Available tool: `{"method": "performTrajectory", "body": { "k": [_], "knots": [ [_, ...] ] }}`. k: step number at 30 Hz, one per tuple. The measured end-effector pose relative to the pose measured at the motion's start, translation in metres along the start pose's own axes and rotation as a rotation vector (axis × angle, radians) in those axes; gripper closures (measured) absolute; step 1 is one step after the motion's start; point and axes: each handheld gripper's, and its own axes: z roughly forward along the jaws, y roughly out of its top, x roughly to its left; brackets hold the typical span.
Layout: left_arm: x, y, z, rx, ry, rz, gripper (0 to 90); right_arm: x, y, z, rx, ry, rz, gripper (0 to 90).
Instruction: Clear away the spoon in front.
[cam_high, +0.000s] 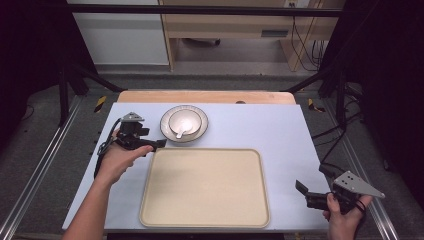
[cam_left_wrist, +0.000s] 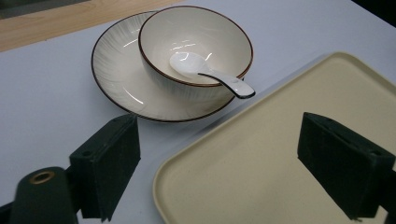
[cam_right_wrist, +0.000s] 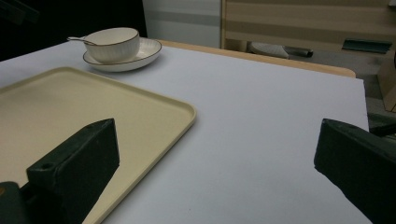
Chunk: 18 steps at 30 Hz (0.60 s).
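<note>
Two grippers are over the table, and both have their jaws spread wide with nothing between them. The left gripper (cam_high: 159, 144) is the busy one. It sits near the far left corner of the tray (cam_high: 150, 200) and points at the dishes. In the left gripper view, the plate (cam_left_wrist: 112, 70) lies just past the tips of the jaws, a little toward the left jaw. The bowl (cam_left_wrist: 196, 28) sits on the plate, and the white spoon (cam_left_wrist: 210, 77) rests inside the bowl with its handle sticking out over the rim, toward the jaws. The corner of the tray lies under the gap between the jaws and reaches under the right jaw. Nothing is touched yet.

The right gripper (cam_high: 306, 192) is well apart from the dishes, low by the near right side of the table. In the right gripper view, the tray edge runs under its left jaw, bare table lies between the jaws, and the bowl and plate are far ahead, past the left jaw.

I think this step is the reach: the left gripper is going for the dishes, most likely to bring them onto the tray. Next, the jaws need to move forward and down so one goes on each side of a rim or the spoon handle, then squeeze gently. The bowl is only resting on the plate, so a bump could slide it.
</note>
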Motion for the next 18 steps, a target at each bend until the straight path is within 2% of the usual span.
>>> {"method": "performTrajectory", "body": {
  "k": [5,9,10,12,18],
  "knots": [
    [-0.002,0.007,0.013,0.017,0.026,-0.014,23.4,-0.001,-0.001,0.001,0.003,0.001,0.0,0.5],
    [-0.003,0.011,0.018,0.021,0.029,-0.009,27.8,-0.001,-0.001,0.001,0.005,0.001,0.0,0.5],
    [-0.003,0.014,0.022,0.029,0.025,-0.003,33.9,-0.001,-0.001,0.002,0.008,0.0,-0.006,0.5],
    [-0.004,0.015,0.024,0.032,0.023,0.0,37.6,0.0,-0.001,0.002,0.008,0.0,-0.007,0.5],
    [-0.006,0.021,0.034,0.039,0.001,-0.004,42.6,0.0,-0.001,0.003,0.01,0.002,-0.006,0.5]
  ]
}}
